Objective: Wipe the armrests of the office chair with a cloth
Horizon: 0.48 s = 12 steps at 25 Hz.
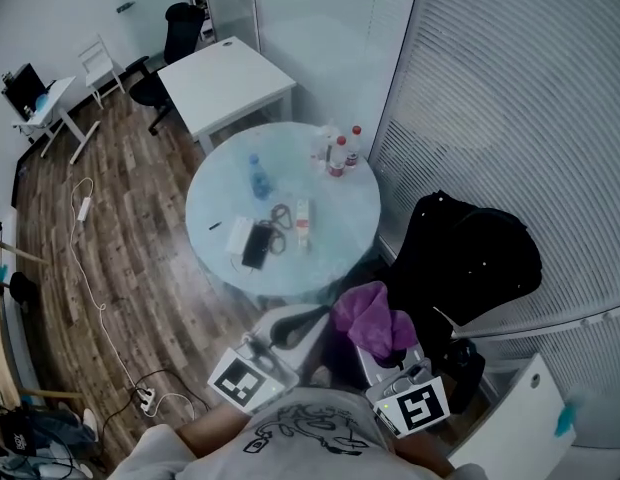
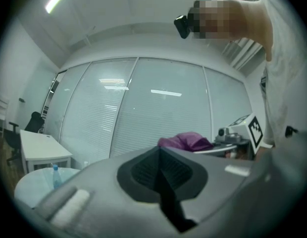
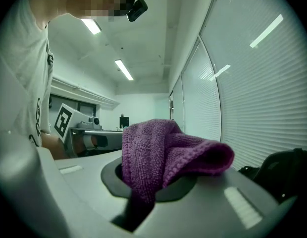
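Your right gripper [image 3: 139,206] is clamped on a crumpled purple terry cloth [image 3: 168,150]; your left gripper [image 2: 161,178] is closed, holding nothing.

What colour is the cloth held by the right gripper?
Purple. The cloth shows best in the right gripper view.

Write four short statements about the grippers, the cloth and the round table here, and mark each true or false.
1. The right gripper is shut on a purple cloth. True.
2. The left gripper grips a cloth too. False: its jaws are together on nothing.
3. Bottles stand on the round glass table. True.
4. The cloth lies on that table. False: it is in the right gripper, near the black office chair.
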Available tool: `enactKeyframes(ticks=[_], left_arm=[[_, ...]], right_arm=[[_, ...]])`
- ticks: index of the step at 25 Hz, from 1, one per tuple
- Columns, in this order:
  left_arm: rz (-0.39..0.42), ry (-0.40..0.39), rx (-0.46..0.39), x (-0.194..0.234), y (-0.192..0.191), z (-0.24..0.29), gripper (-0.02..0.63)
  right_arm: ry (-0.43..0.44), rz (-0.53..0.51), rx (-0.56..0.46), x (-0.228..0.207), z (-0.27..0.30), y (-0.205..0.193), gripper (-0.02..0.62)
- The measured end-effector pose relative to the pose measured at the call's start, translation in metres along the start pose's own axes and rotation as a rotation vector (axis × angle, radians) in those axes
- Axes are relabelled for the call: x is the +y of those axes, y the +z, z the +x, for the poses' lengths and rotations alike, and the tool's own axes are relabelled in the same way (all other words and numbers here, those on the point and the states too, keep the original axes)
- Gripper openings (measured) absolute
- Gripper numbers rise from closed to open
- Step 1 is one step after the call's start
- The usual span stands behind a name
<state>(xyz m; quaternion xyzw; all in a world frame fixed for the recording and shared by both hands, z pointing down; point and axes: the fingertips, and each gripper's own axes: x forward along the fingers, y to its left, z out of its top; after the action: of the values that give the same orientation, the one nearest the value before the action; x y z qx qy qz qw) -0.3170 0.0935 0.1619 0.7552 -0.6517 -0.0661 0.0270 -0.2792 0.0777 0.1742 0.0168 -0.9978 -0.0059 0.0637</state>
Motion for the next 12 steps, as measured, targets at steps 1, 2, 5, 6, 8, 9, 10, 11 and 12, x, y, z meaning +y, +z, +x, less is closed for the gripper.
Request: enactKeyframes(ticks=[1, 2, 5, 6, 8, 9, 10, 11, 12], left_arm=[[0.000, -0.002, 0.001, -0.0012, 0.0017, -0.0002, 0.002], [0.001, -0.005, 0.006, -0.0019, 0.0017, -0.0008, 0.002], [0.007, -0.009, 0.003, -0.0026, 0.0049, 0.0000, 0.003], [0.010, -0.009, 0.001, -0.0029, 0.0058, 0.0007, 0.003], [0.020, -0.010, 0.002, -0.0040, 0.0047, 0.0011, 0.002], [0.023, -0.010, -0.006, -0.0046, 0.0068, 0.0018, 0.003], [0.025, -0.010, -0.014, -0.0052, 0.0091, 0.0025, 0.002], [0.023, -0.011, -0.015, -0.0057, 0.0102, 0.0028, 0.003], [0.021, -0.013, -0.013, -0.0060, 0.0104, 0.0025, 0.002]], right_arm=[[-0.001, -0.003, -0.011, -0.0001, -0.0019, 0.0046, 0.041], [-0.001, -0.005, -0.021, -0.0003, -0.0031, 0.0082, 0.040], [-0.008, -0.012, -0.035, -0.0026, -0.0035, 0.0134, 0.040], [-0.011, -0.014, -0.036, -0.0035, -0.0033, 0.0137, 0.040], [-0.013, -0.015, -0.037, -0.0045, -0.0031, 0.0134, 0.040], [-0.013, -0.014, -0.037, -0.0047, -0.0030, 0.0128, 0.040], [-0.013, -0.011, -0.038, -0.0046, -0.0027, 0.0124, 0.040], [-0.013, -0.008, -0.039, -0.0044, -0.0023, 0.0122, 0.040], [-0.012, -0.005, -0.039, -0.0039, -0.0018, 0.0126, 0.040]])
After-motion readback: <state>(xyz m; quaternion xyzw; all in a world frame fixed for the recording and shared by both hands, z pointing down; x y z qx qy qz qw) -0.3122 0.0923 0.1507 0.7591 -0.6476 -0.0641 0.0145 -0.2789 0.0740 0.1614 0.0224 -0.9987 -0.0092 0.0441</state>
